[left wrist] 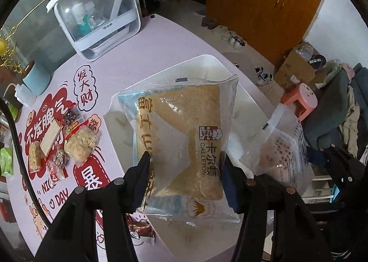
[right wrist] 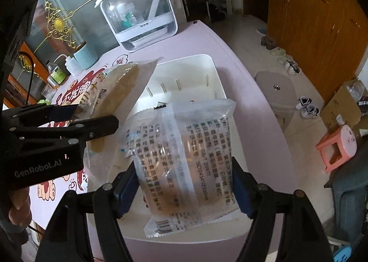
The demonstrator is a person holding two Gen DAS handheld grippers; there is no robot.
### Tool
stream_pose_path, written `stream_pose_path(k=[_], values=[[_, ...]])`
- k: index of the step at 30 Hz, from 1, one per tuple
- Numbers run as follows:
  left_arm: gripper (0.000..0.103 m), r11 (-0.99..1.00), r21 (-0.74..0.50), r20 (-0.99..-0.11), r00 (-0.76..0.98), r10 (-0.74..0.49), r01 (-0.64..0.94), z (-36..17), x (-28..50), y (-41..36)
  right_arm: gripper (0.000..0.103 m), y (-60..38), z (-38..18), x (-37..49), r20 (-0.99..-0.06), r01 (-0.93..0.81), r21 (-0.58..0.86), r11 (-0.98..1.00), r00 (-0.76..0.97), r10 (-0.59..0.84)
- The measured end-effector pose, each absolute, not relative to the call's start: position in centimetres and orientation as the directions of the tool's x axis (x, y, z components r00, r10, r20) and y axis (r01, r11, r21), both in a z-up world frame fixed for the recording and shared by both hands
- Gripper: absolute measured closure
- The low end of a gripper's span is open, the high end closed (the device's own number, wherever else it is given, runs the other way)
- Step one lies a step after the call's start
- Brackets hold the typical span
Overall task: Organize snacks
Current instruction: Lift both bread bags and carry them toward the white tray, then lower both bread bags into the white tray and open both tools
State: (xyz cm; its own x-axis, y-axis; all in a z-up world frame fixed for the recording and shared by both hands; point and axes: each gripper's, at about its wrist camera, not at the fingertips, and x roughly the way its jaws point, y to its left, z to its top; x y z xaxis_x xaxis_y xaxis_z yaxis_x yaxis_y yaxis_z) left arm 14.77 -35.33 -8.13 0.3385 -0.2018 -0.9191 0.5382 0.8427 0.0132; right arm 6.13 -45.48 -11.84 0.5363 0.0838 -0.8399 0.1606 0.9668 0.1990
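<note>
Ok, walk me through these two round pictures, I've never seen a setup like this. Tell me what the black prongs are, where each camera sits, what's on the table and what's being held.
No robot here: a person carries a hand-held gripper in each hand, and a fisheye camera on each looks forward along its two black fingers, so both pictures look round.

The left camera shows the left hand-held gripper clamped on a wrapped cake slice. The right camera shows the right hand-held gripper with a clear packet with printed text between its fingers. Both hang over a white bin on the pink table.

Also on the table: a pile of small snacks, a white-framed clear case and a pale blue cup.
</note>
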Motion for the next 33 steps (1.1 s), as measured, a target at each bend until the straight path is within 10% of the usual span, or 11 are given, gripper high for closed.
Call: stream_pose_path(k=[8, 12, 33], values=[[0.015, 0.846, -0.002, -0.91, 0.35, -0.223, 0.534, -7.9, 14.8, -36.2, 0.026, -45.9, -13.2, 6.9, -0.854, 0.136, 0.178, 0.975, 0.513, 0.084], [0.015, 0.845, 0.052, -0.899, 0.394, -0.193, 0.532, -7.4, 14.5, -36.5, 0.011, -45.0, -12.4, 6.6, -0.821, 0.083, 0.118, 0.989, 0.569, 0.05], [0.015, 0.888, 0.073, -0.899, 0.416, -0.138, 0.453, -6.4, 12.0, -31.4, 0.011, -41.7, -12.2, 5.6, -0.825, 0.016, 0.175, 0.984, 0.548, 0.138]])
